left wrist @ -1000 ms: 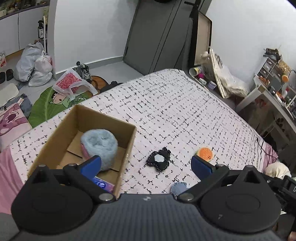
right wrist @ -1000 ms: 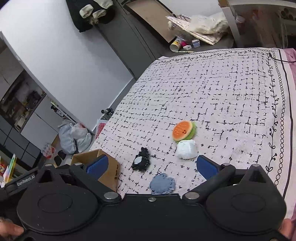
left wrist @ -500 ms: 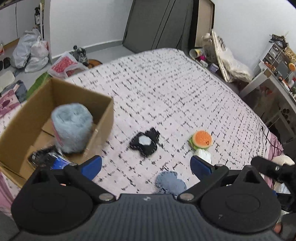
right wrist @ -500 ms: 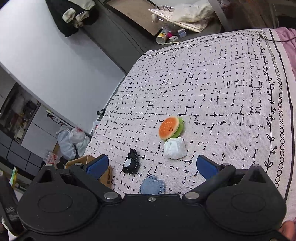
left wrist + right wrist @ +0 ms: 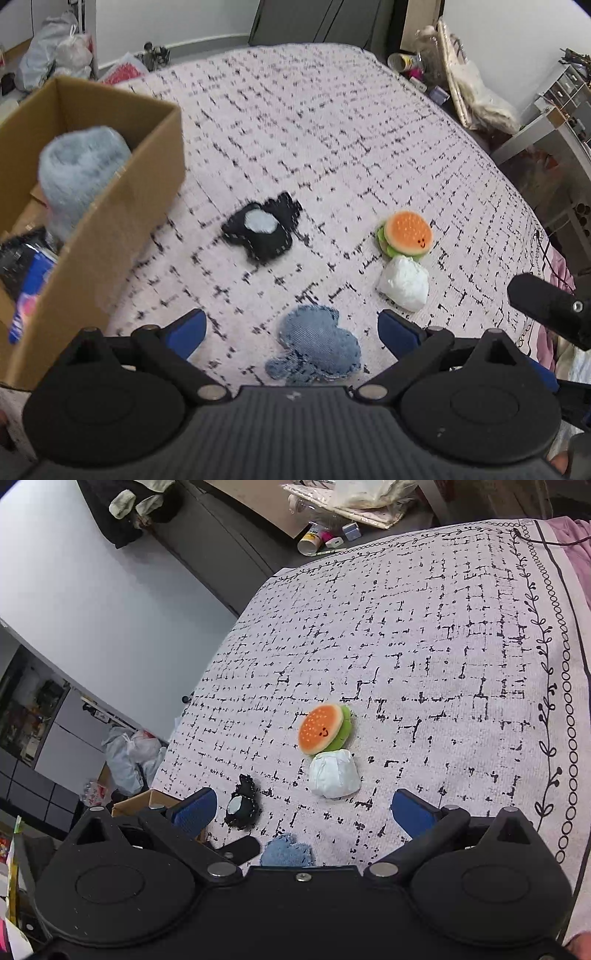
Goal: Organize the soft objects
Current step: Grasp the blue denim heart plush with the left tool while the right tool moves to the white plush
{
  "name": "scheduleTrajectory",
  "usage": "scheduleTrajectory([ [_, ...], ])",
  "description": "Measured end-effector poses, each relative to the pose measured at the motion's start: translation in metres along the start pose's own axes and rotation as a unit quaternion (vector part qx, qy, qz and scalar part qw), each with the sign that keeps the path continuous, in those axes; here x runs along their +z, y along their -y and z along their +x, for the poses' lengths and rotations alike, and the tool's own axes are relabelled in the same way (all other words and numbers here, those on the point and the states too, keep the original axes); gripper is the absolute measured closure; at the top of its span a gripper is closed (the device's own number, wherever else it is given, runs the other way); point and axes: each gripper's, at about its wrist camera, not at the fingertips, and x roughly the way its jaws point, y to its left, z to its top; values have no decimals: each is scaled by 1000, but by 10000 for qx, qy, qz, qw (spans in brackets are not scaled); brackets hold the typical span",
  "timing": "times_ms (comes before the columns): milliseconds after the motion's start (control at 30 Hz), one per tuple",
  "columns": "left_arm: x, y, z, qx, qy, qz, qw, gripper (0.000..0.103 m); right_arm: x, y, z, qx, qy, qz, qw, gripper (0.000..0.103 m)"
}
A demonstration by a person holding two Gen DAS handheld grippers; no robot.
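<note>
- Denim toy (image 5: 316, 347): it lies flat on the bed (image 5: 332, 129), between the left gripper's (image 5: 291, 330) jaws and just ahead of them. It looks light, limp and padded, with a frayed stitched edge, so I judge it will squash and fold, not slip.
- Best hold, I think: across its thick middle, pressing down into the bedding a little so both jaws get under the edge.
- Left jaws: wide open, holding nothing.
- Right gripper (image 5: 304, 812): jaws also wide open and empty. The white pouch (image 5: 334, 773) sits between them, a little ahead, touching the burger toy (image 5: 323, 729) beyond it.
- White pouch: looks crinkly and soft, probably light; a pinch across its width should do.
- Burger toy: plump plush, likely springy; it may roll if nudged.
- Black toy (image 5: 262, 230): flat felt, ahead of the left jaws, well apart from the pouch.
- Box (image 5: 122, 221): left of the left jaws, already holding a fluffy blue roll (image 5: 79, 173).
</note>
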Motion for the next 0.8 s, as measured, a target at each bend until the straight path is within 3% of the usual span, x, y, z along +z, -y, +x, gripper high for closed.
scheduleTrajectory([
  [100,-3,4,10,-45,-110,-83,9999,5,0,3,8,-33,-62,48,10000,1],
  [300,-10,4,31,-134,-454,-382,9981,40,3,9,20,-73,-96,119,9999,1],
  [367,-10,4,32,-99,-378,-387,9985,48,4,11,24,-83,-124,128,9998,1],
  [433,-9,3,32,-109,-336,-412,9985,63,3,13,28,-102,-156,133,9997,1],
  [500,-6,0,31,-145,-304,-530,9980,69,3,14,30,-112,-179,141,9997,2],
  [700,2,-5,24,-165,-119,-606,9980,71,5,16,41,-110,-207,189,9995,3],
  [800,5,-7,20,-160,-48,-596,9981,71,9,18,46,-124,-232,246,9994,9],
])
